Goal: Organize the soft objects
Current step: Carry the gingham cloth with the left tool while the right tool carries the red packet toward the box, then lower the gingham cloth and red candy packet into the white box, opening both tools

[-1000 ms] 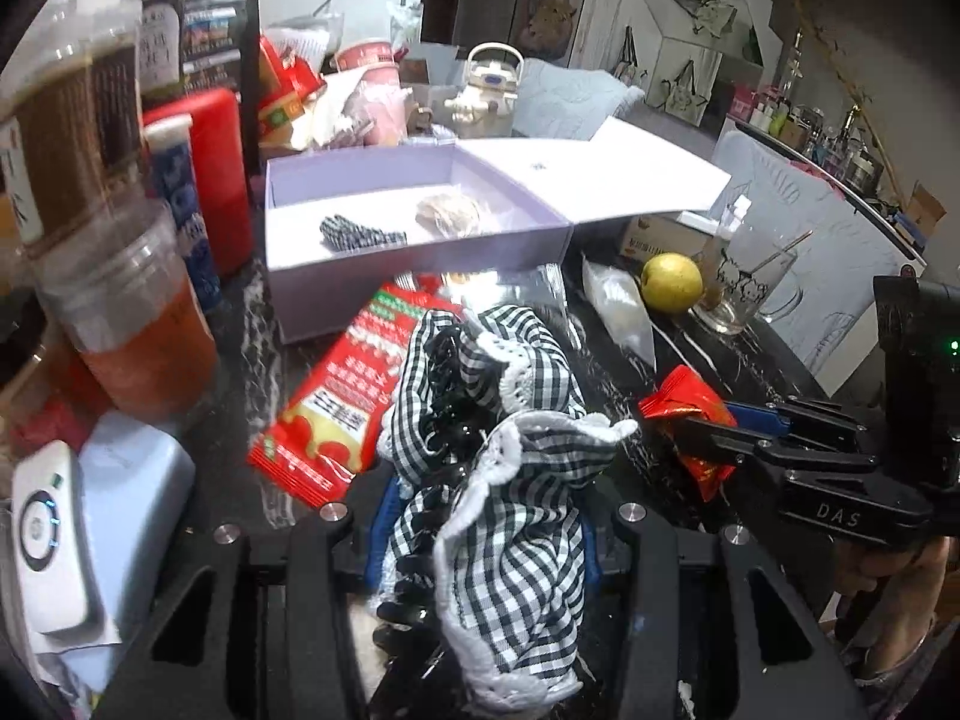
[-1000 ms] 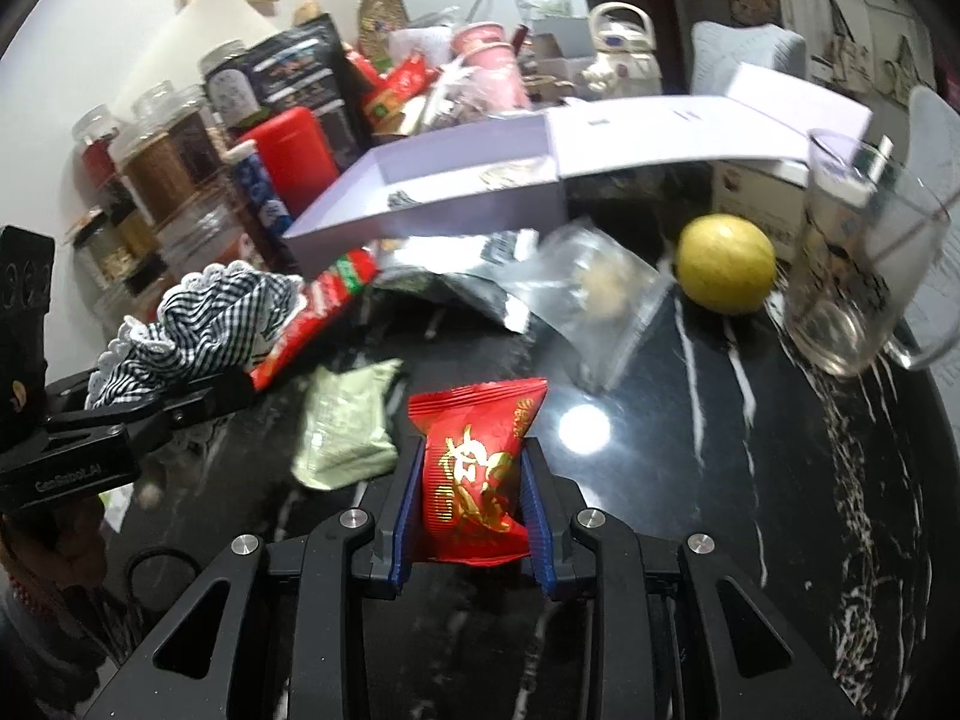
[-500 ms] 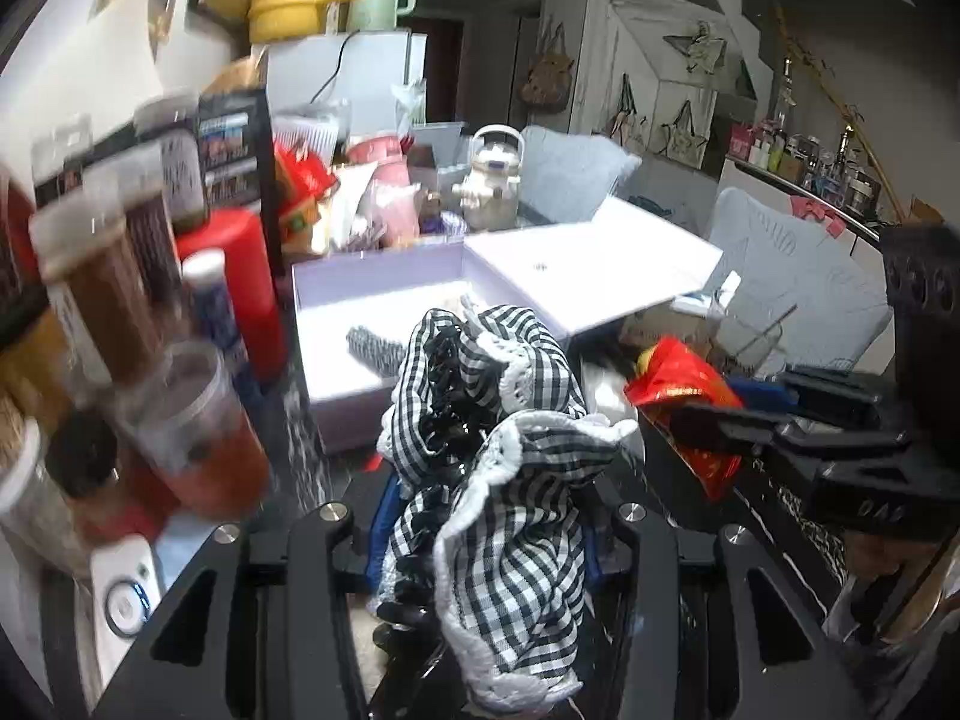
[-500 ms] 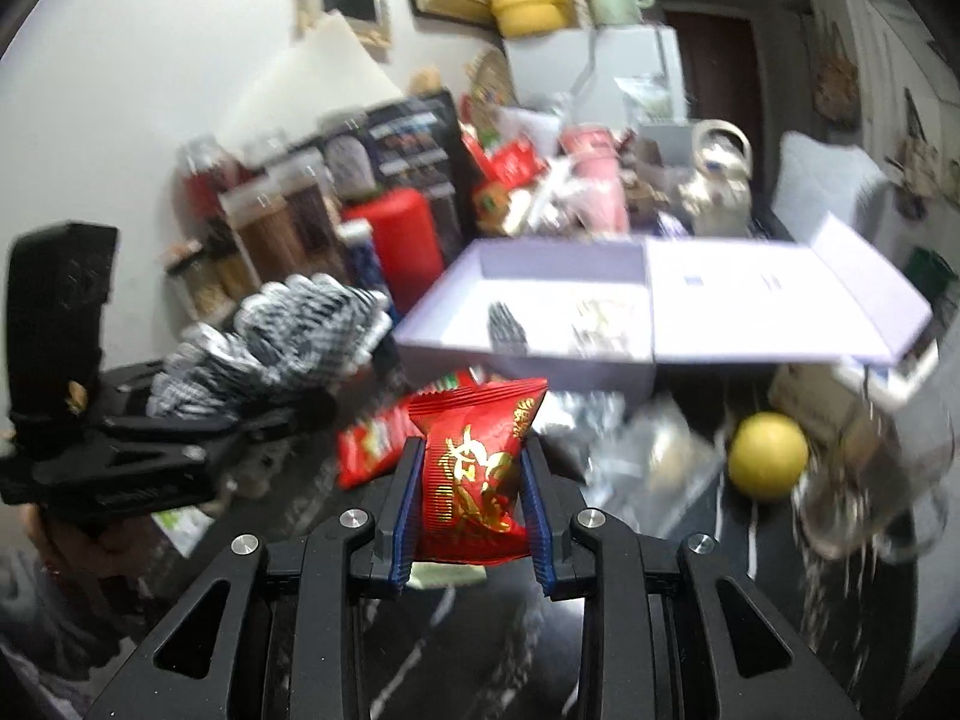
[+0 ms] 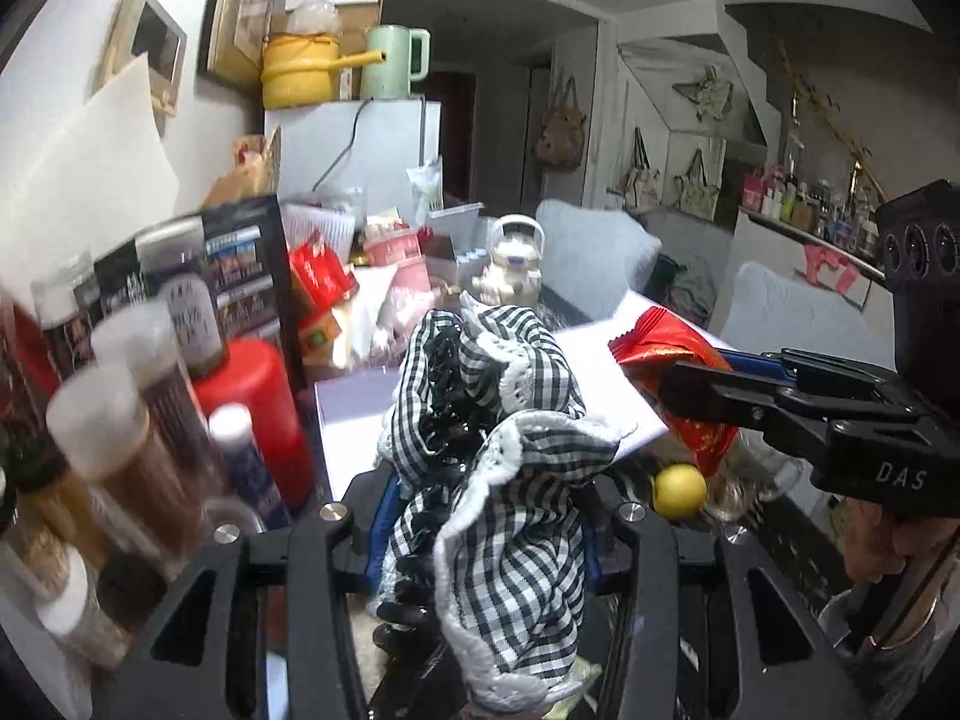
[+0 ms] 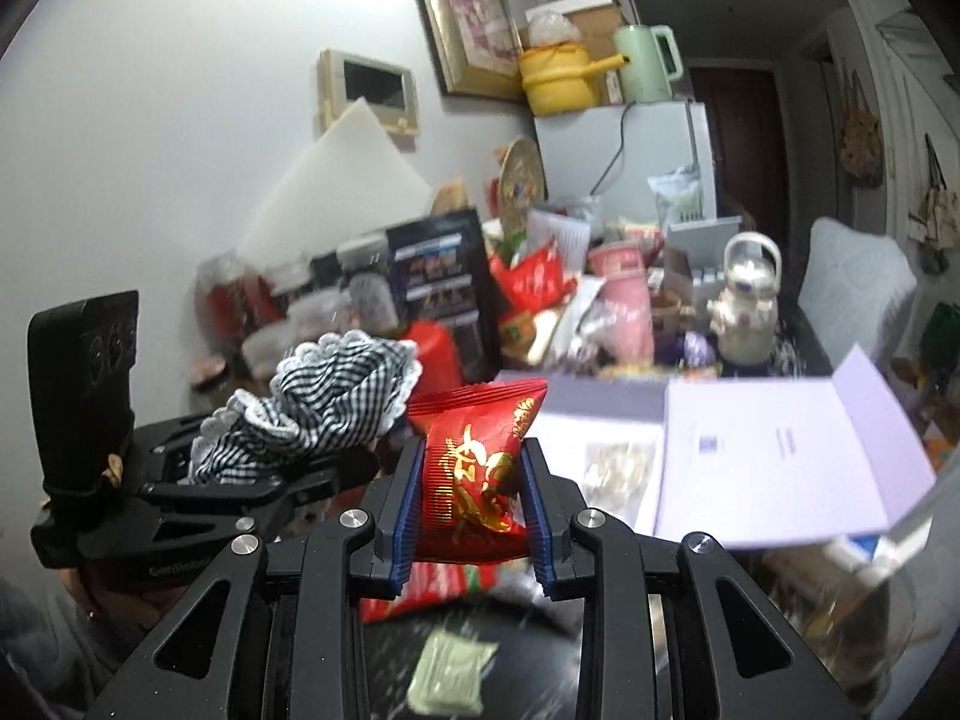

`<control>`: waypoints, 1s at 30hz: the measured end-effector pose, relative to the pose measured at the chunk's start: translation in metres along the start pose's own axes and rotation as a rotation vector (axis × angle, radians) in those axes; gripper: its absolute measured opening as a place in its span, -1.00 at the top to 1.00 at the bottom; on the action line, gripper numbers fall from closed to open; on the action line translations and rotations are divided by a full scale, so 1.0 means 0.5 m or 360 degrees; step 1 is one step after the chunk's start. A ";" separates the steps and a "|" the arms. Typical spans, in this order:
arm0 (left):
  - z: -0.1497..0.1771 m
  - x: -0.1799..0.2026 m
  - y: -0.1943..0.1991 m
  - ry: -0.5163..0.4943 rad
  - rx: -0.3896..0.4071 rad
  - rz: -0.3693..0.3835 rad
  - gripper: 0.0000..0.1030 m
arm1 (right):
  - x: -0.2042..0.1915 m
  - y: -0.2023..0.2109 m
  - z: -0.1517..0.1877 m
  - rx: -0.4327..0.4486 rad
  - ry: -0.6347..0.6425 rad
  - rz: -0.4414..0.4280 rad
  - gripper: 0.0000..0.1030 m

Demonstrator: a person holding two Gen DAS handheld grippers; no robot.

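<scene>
My left gripper (image 5: 489, 516) is shut on a black-and-white checked cloth with a white lace edge (image 5: 498, 444), held up above the table. In the right wrist view that cloth (image 6: 336, 396) and the left gripper (image 6: 282, 480) sit at the left. My right gripper (image 6: 471, 474) is shut on a red packet with gold print (image 6: 474, 474), also lifted. The left wrist view has the red packet (image 5: 666, 342) and the right gripper (image 5: 714, 384) at the right. An open lilac box (image 6: 600, 405) lies behind and below both, its lid (image 6: 780, 450) flat to the right.
Jars (image 5: 114, 432) and a red canister (image 5: 258, 408) crowd the left. A lemon (image 5: 678, 483) lies right of the box. A pale green sachet (image 6: 450, 672) rests on the dark table below. A white teapot (image 6: 747, 300) and packets stand behind the box.
Both grippers have risen off the table with cloth and packet still gripped. The box and table have sunk lower in both views, and more of the wall and shelves shows.
</scene>
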State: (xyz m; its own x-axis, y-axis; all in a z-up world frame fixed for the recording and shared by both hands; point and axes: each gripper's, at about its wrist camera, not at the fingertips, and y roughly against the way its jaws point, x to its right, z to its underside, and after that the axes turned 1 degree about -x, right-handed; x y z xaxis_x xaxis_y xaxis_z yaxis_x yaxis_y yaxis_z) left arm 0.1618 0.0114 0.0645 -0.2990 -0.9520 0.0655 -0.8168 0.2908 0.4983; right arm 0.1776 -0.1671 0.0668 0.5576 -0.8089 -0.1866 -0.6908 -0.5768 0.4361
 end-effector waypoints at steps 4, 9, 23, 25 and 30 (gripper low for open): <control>-0.044 -0.008 -0.020 0.0009 0.0061 -0.0021 0.12 | 0.026 -0.016 -0.046 0.0033 0.0019 0.0043 0.42; -0.089 -0.016 -0.054 0.0013 0.0138 -0.0044 0.12 | 0.062 -0.042 -0.086 0.0055 0.0003 0.0047 0.42; -0.145 -0.037 -0.210 0.0042 0.0081 -0.0059 0.12 | 0.145 -0.158 -0.128 0.0032 -0.0066 0.0120 0.42; -0.142 -0.043 -0.227 0.0031 0.0072 -0.0086 0.12 | 0.157 -0.180 -0.130 0.0018 -0.0076 0.0135 0.42; -0.132 -0.062 -0.280 0.0003 0.0028 -0.0193 0.12 | 0.179 -0.226 -0.121 -0.0057 -0.0104 0.0157 0.42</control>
State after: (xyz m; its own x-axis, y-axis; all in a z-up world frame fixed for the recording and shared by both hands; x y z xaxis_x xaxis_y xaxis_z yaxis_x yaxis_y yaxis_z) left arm 0.3178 -0.0062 0.0497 -0.1962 -0.9805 0.0074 -0.8555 0.1749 0.4873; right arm 0.3336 -0.1675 0.0541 0.4555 -0.8680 -0.1976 -0.7233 -0.4902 0.4863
